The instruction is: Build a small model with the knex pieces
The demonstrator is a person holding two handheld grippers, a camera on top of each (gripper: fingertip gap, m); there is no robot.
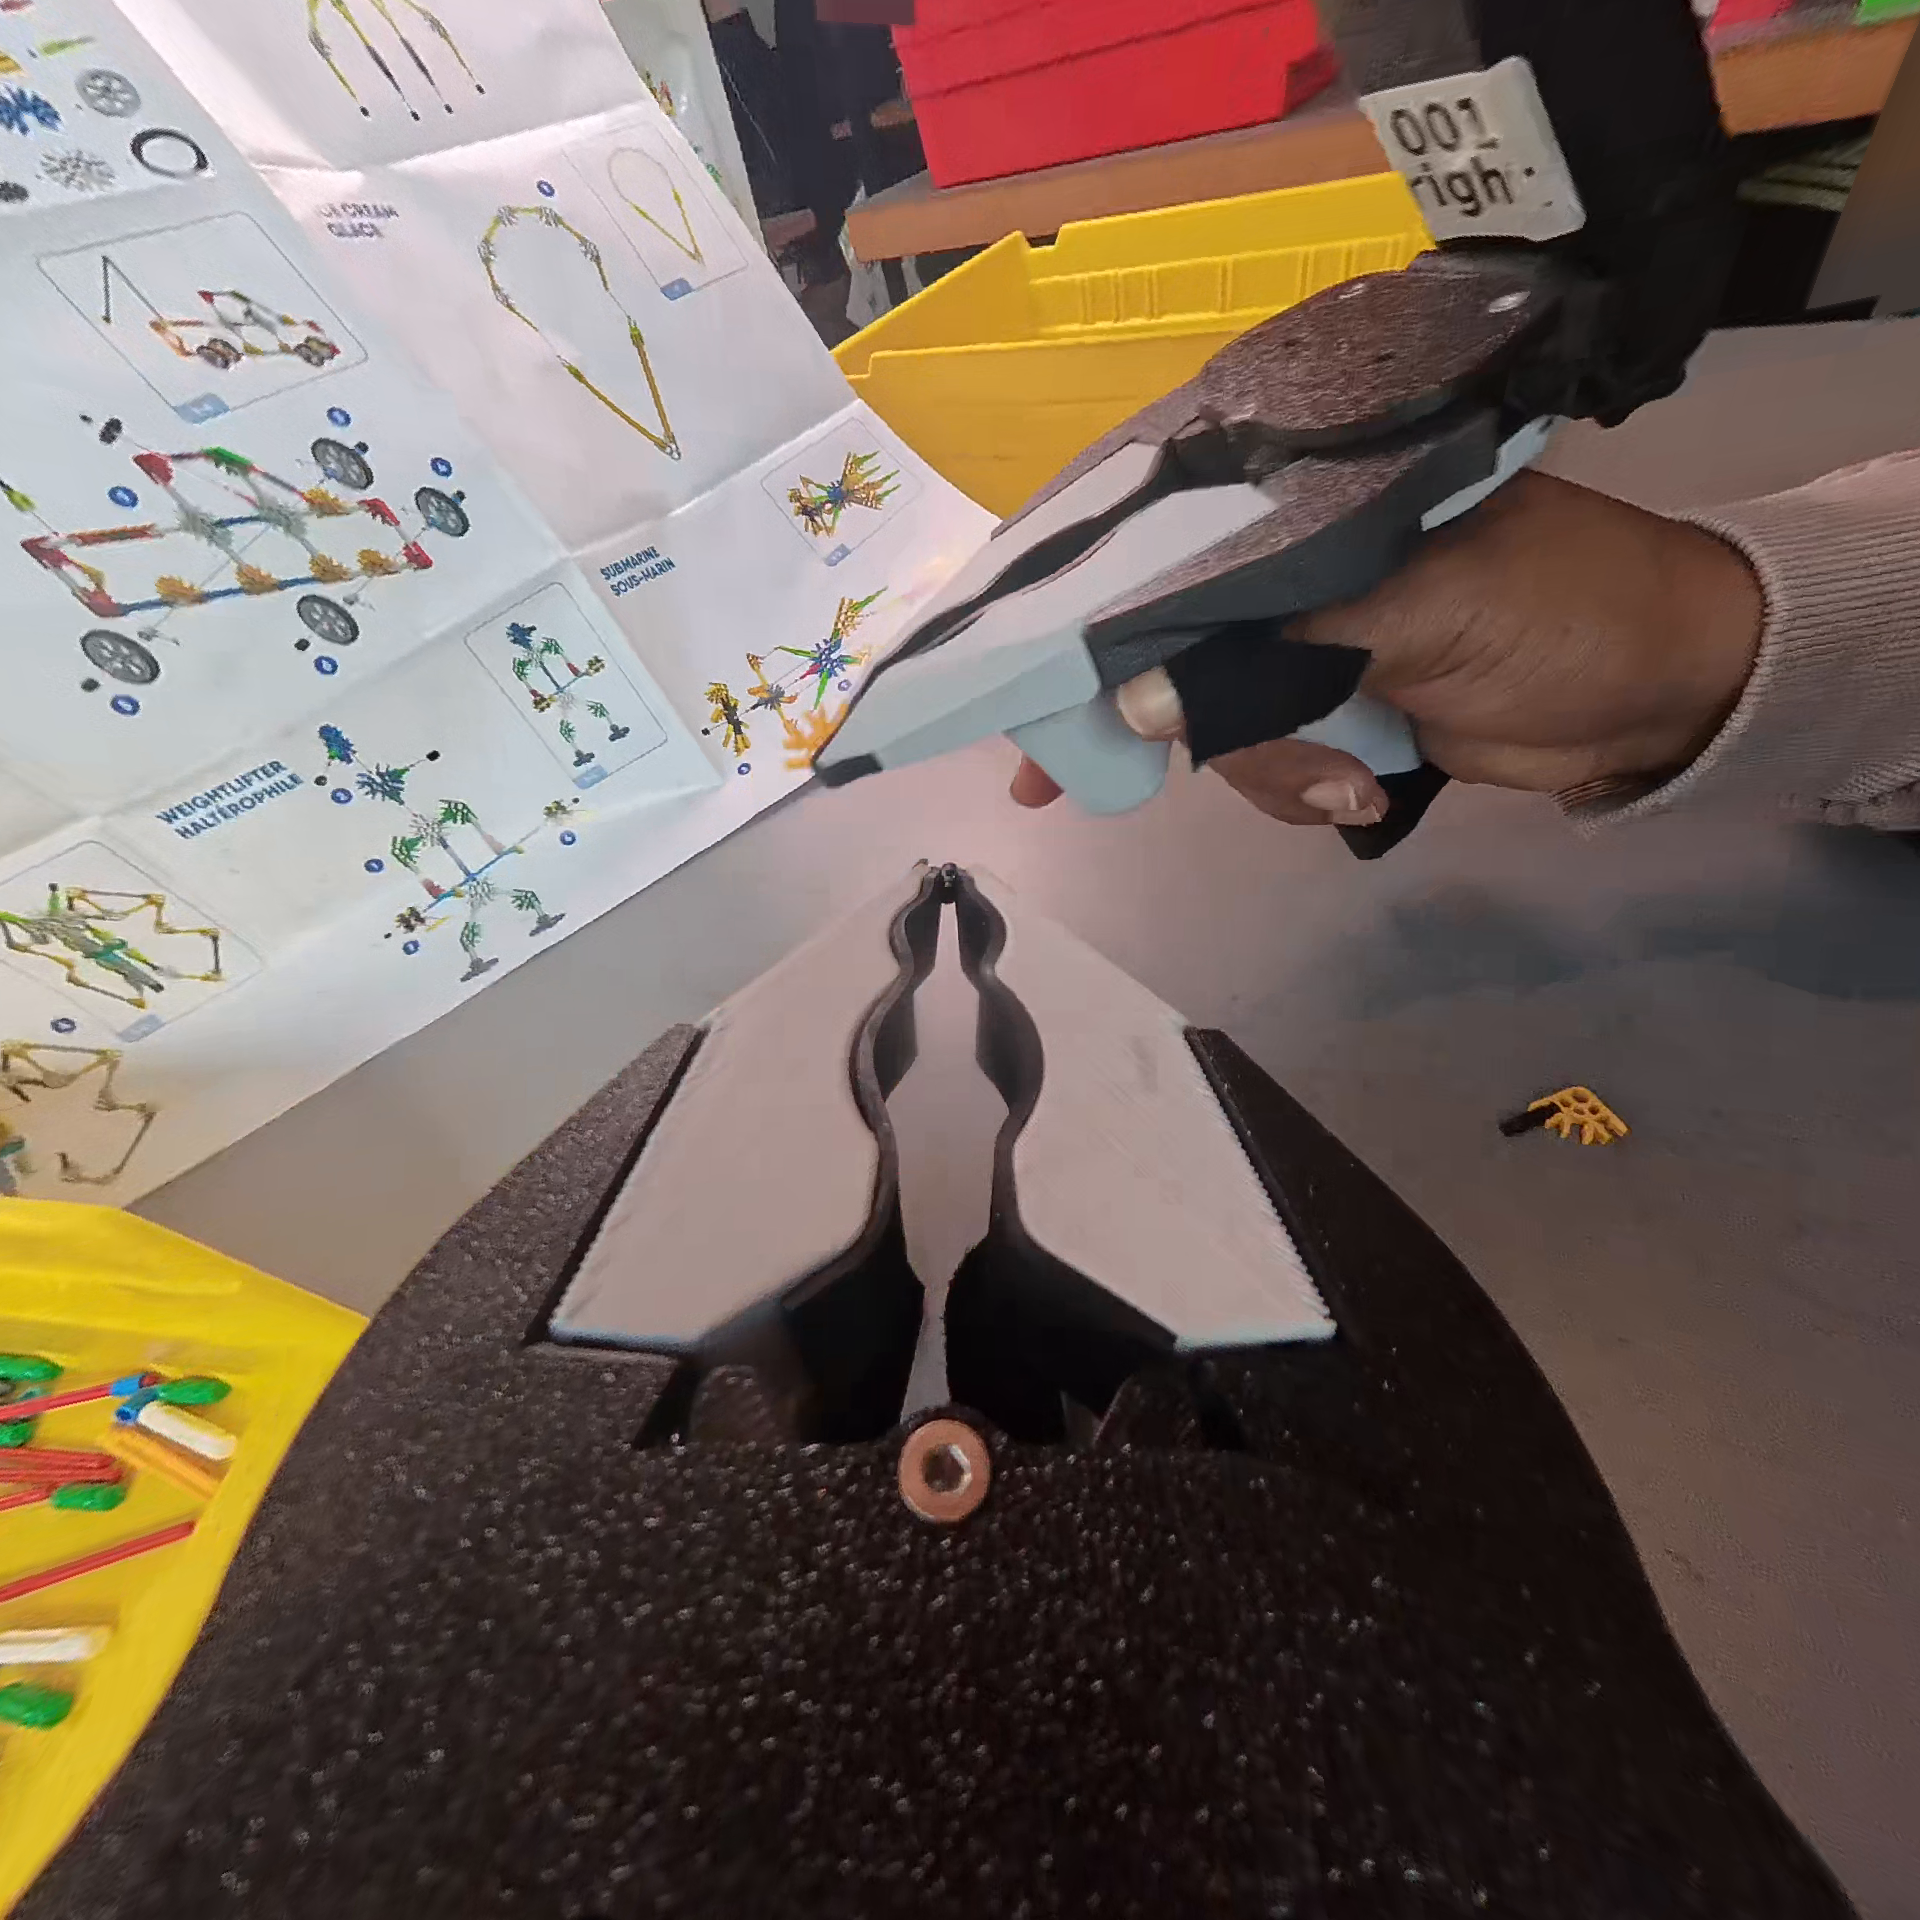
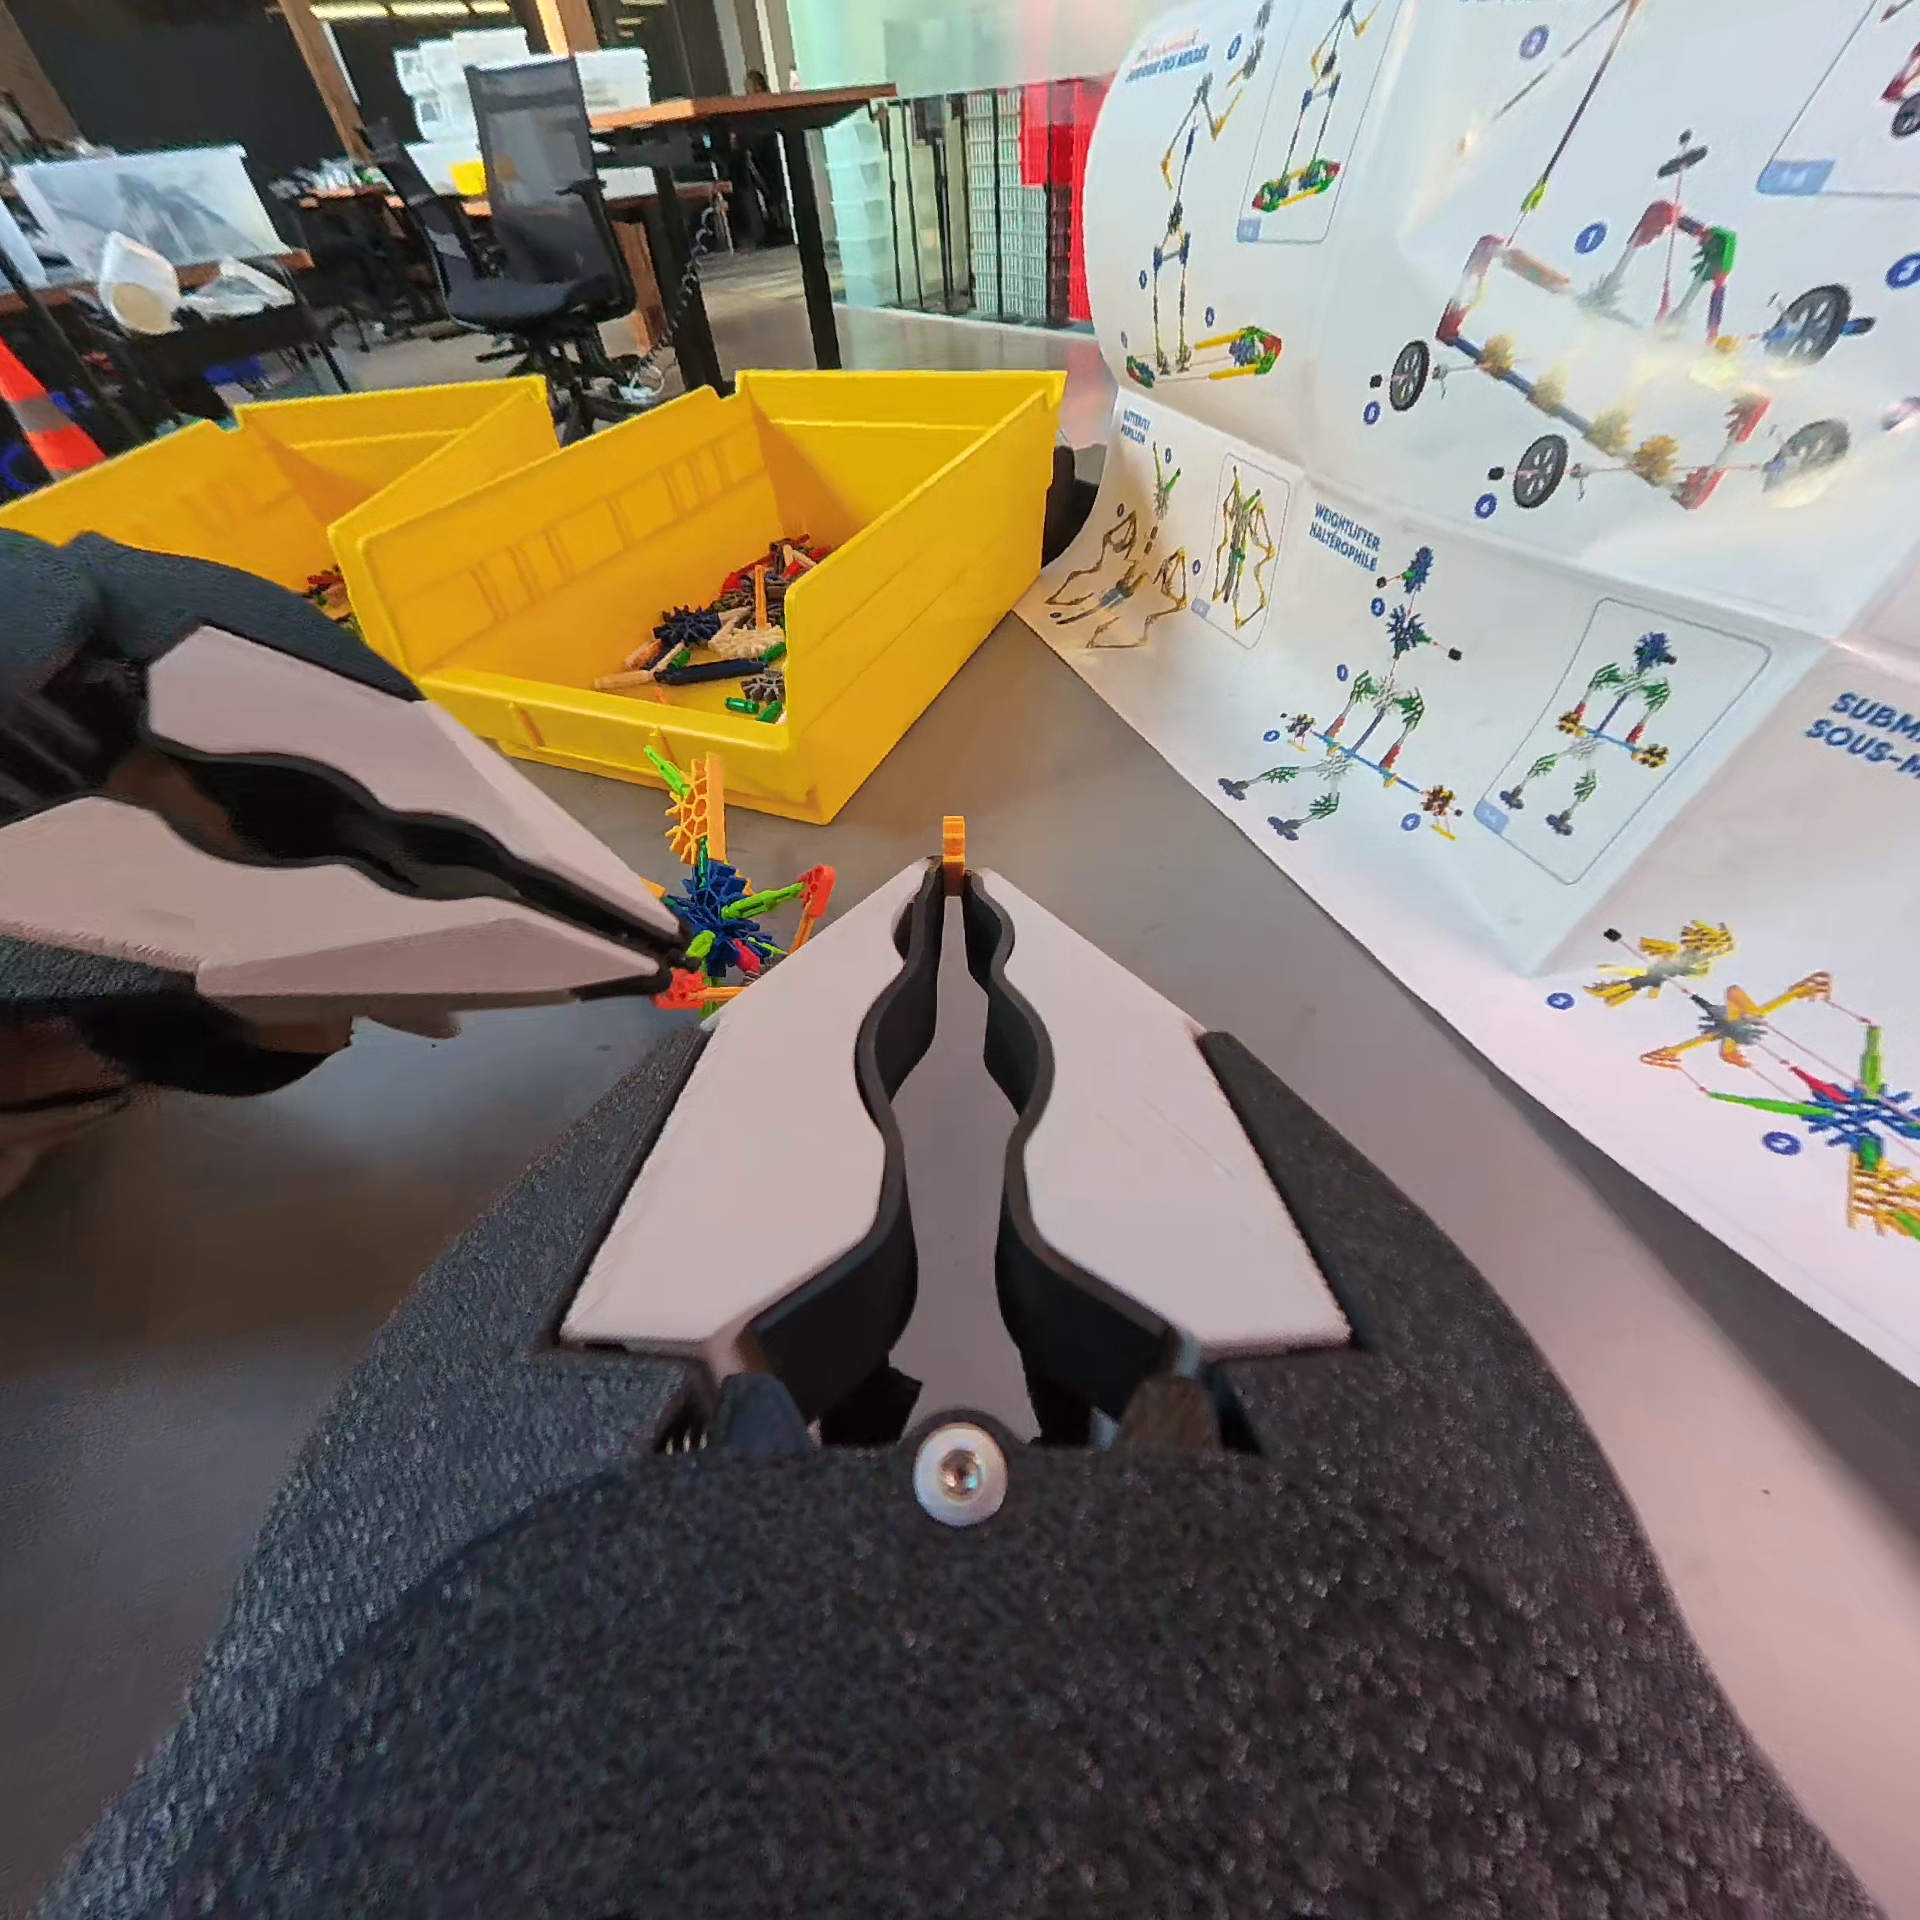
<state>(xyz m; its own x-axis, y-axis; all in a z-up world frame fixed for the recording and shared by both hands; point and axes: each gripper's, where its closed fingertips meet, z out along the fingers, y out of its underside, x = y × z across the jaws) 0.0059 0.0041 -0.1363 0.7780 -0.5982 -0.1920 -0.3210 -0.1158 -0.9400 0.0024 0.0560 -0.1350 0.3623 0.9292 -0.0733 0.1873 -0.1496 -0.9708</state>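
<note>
Fingers of the right gripper point(image 2: 954, 883) pinch an orange connector point(image 2: 953, 840); the left gripper point(image 2: 665, 961), fingers together on a black-tipped piece, touches the toy assembly point(image 2: 727, 914) before the yellow bin point(image 2: 914, 623). Joining cleanly likely needs squared alignment, steady support.

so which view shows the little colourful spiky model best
The right wrist view: the model sits on the table between both gripper tips, mostly visible. In the left wrist view the right gripper hides it, with only an orange bit visible.

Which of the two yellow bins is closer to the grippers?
The yellow bin on the right, holding loose colourful pieces; the other yellow bin sits behind it to the left.
</note>
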